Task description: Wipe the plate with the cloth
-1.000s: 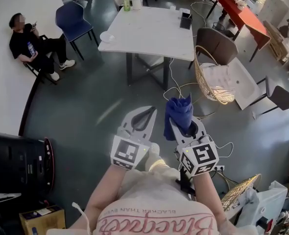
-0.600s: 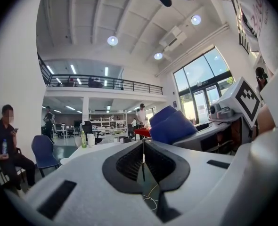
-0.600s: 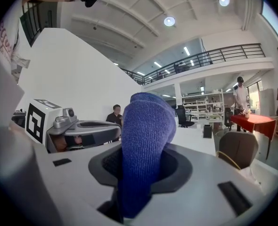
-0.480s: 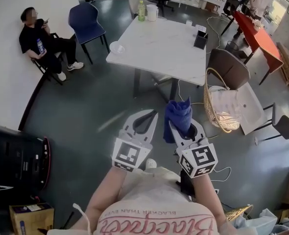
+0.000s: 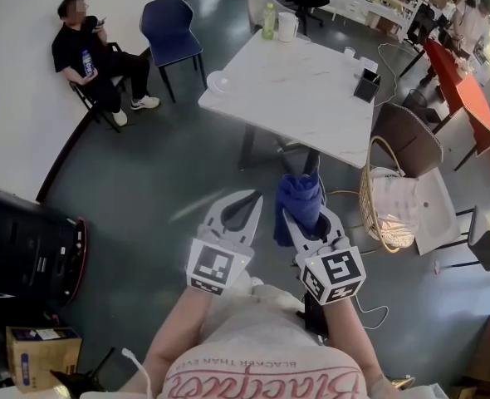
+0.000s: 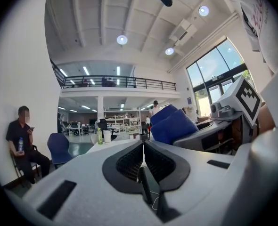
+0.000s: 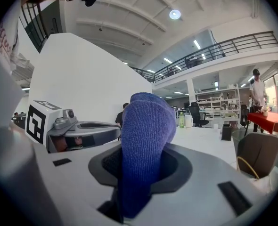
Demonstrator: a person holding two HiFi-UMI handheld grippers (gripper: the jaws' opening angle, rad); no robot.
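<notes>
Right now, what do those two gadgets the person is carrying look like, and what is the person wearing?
The left gripper and right gripper are matching pale grey plastic shells, each tapering into two curved jaws lined with black ribbed pads. Behind each sits a white cube printed with black square markers. The person wears a light shirt with red script lettering.

The cloth [image 7: 143, 135] is a ribbed knit, matt and soft. The left gripper [image 6: 143, 149] and right gripper [image 7: 140, 171] wear smooth matt grey plastic. Beside the smooth white table [image 5: 311, 98] stands a woven wicker basket [image 5: 367, 213]; under it, the dark floor [image 5: 162, 181] has a slight sheen.
</notes>
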